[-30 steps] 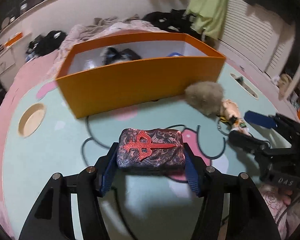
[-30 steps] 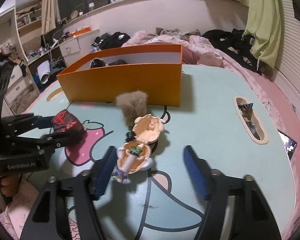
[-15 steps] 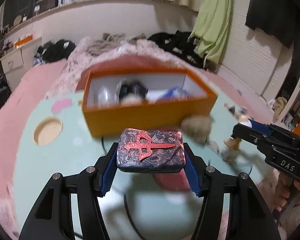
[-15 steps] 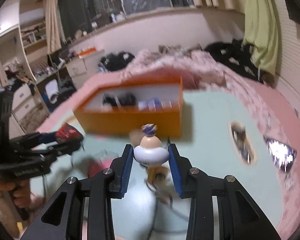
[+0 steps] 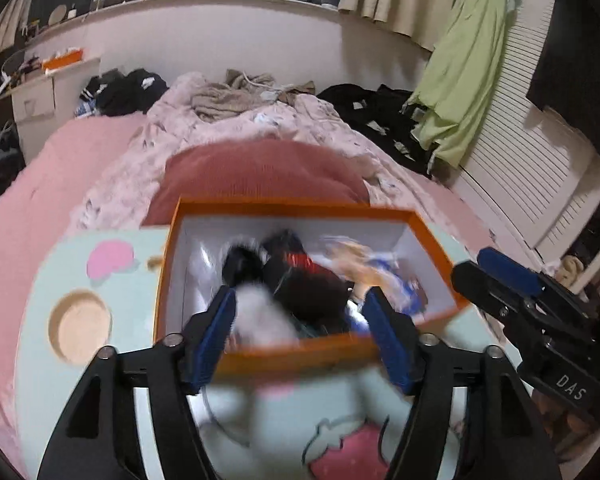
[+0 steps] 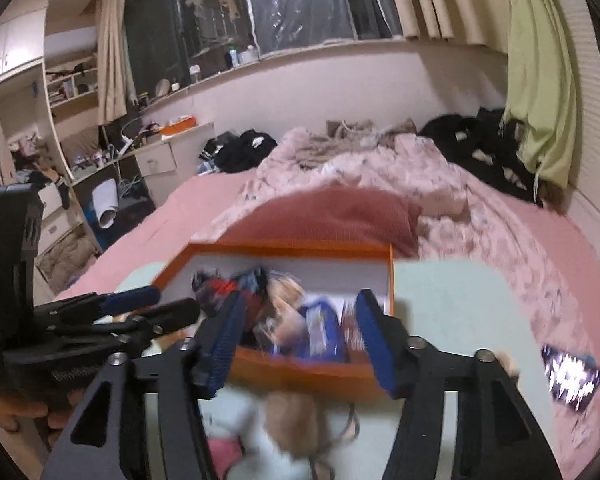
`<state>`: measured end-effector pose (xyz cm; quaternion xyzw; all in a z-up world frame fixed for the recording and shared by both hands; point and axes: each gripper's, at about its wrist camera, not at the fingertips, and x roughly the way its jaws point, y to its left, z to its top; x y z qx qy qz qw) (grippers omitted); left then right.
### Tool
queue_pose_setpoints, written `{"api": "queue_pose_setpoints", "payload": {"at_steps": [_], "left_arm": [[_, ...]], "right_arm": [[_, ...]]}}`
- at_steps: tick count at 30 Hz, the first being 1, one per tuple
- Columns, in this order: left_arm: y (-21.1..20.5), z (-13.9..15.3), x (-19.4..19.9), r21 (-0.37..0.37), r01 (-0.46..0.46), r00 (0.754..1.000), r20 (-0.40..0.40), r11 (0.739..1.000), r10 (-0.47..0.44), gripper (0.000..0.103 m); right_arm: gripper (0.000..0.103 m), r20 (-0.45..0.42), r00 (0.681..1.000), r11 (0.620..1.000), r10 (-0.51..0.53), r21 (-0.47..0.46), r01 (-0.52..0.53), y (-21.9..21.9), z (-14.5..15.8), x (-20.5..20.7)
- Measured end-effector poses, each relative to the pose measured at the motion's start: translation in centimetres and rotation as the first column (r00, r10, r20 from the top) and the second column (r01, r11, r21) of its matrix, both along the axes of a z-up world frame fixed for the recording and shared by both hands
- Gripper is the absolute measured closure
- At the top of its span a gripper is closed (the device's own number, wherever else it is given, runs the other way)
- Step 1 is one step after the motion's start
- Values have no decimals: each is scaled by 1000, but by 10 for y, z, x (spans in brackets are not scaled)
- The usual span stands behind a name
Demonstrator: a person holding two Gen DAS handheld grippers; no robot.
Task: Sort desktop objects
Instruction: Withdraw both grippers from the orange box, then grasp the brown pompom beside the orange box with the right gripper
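Pale mint table top (image 5: 40, 380) with cartoon print: a pink strawberry (image 5: 348, 456) near my edge, a round tan cutout (image 5: 80, 326) left of the orange box (image 5: 300, 354). Behind the box, a dark pink cushion (image 5: 260, 176), then a rumpled pink bedspread (image 6: 380, 176). Window sill with bottles along the far wall; green cloth (image 5: 464, 68) hangs right of the box.

Readable writing: "DAS" on the side of my right gripper (image 6: 298, 340), seen from the left camera.

My left gripper (image 5: 300, 336) has just been opening; jaws stand apart over the box's near wall, nothing between them. Right gripper's jaws have just been opening too, nothing pinched, also over the near wall.

Box contents blurred: a dark case with red marking (image 6: 220, 292), something blue (image 6: 320, 332), something white (image 5: 260, 316). A tan fur ball (image 6: 296, 424) lies on the table just in front of the box. Open table right of the box, up to a dark glossy card (image 6: 572, 378) near the edge.
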<state>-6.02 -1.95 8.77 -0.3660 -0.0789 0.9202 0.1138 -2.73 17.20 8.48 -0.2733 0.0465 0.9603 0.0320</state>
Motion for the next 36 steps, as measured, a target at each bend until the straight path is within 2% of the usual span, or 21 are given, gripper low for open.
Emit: {"api": "queue_pose_setpoints", "payload": {"at_steps": [2, 3, 4, 7, 9, 10, 11, 12, 13, 15, 17, 21, 36], "left_arm": [[2, -3, 20, -46, 8, 999, -47, 999, -10, 30], [6, -4, 30, -94, 4, 998, -55, 996, -10, 24], [11, -7, 37, -133, 12, 998, -52, 991, -19, 23], [23, -21, 52, -215, 32, 999, -15, 976, -35, 23], [27, -38, 56, -258, 33, 999, 36, 966, -24, 23], [28, -45, 55, -255, 36, 997, 68, 966, -19, 22], [26, -56, 52, -240, 36, 992, 127, 970, -6, 23], [22, -65, 50, -226, 31, 986, 166, 974, 7, 15], [19, -71, 48, -238, -4, 985, 169, 971, 45, 8], [14, -77, 44, -223, -24, 981, 184, 974, 66, 2], [13, -85, 39, -228, -36, 978, 193, 973, 82, 0], [15, -94, 33, -230, -41, 978, 190, 972, 86, 0], [14, -91, 34, -232, -45, 977, 191, 972, 91, 0]], "right_arm": [[41, 33, 999, 1000, 6, 19, -6, -5, -14, 15], [40, 52, 999, 1000, 7, 30, -8, -9, -21, 21], [37, 76, 997, 999, 7, 44, -10, -13, -29, 26], [30, 151, 989, 997, 0, 82, -13, -20, -51, 35], [29, 230, 973, 995, -11, 101, -13, -23, -69, 37], [29, 255, 967, 994, -20, 108, -8, -23, -76, 38], [23, 303, 952, 993, -41, 118, 5, -22, -86, 36], [19, 290, 956, 991, -49, 132, 11, -19, -87, 37], [13, 305, 951, 991, -55, 131, 15, -17, -89, 37], [8, 306, 950, 992, -59, 128, 21, -14, -93, 37], [0, 311, 949, 992, -56, 127, 17, -12, -97, 36], [0, 312, 948, 992, -53, 126, 14, -8, -99, 37], [0, 313, 949, 992, -51, 126, 12, -7, -99, 37]]}}
